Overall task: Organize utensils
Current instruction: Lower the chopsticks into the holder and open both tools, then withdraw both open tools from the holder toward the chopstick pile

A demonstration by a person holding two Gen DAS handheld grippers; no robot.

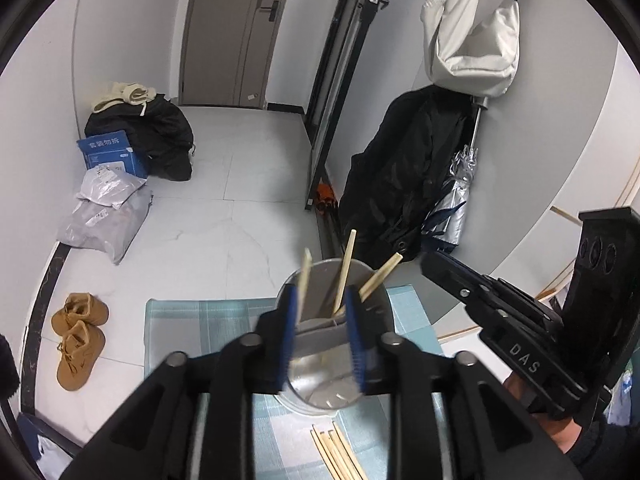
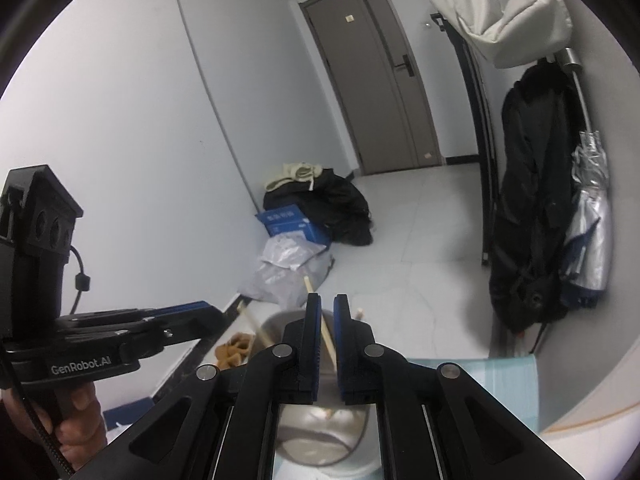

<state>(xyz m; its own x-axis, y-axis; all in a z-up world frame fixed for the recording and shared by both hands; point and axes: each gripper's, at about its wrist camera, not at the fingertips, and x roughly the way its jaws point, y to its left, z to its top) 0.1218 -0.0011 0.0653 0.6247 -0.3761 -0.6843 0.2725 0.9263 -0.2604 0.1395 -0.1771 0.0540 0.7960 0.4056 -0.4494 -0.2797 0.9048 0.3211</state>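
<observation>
1. While your left gripper [image 1: 322, 320] hangs over the metal utensil holder [image 1: 320, 360], its blue pads [image 1: 289, 336] stand apart on either side of the cup's mouth, with nothing pressed between them.
2. One chopstick [image 1: 305, 280] stands right against the inner face of the left pad; you cannot tell from this view whether it touches.
3. Two more chopsticks lean in the holder: one upright [image 1: 346, 268] near the middle, one tilted to the right [image 1: 380, 276] past the other pad.
4. The holder sits on a pale blue checked cloth [image 1: 200, 316], and a loose bundle of chopsticks [image 1: 338, 456] lies flat on that cloth just in front of the holder.
5. Your right gripper [image 2: 327, 344] also points down at the holder [image 2: 320, 432]. Its pads [image 2: 314, 340] are close together with a narrow gap showing, and a chopstick [image 2: 320, 320] crosses that gap at a slant.
6. Whether the pads press on that chopstick the right wrist view does not settle; the stick seems to sit behind the gap, in the holder.
7. From the left wrist view, your right gripper's body [image 1: 520, 328] shows at the right edge, well apart from the holder's rim.
8. From the right wrist view, your left hand [image 2: 76, 420] grips the handle of the other tool at the lower left.
9. On the floor lie brown boots [image 1: 78, 344], a blue box [image 1: 112, 156] and grey parcel bags [image 1: 104, 224].
</observation>
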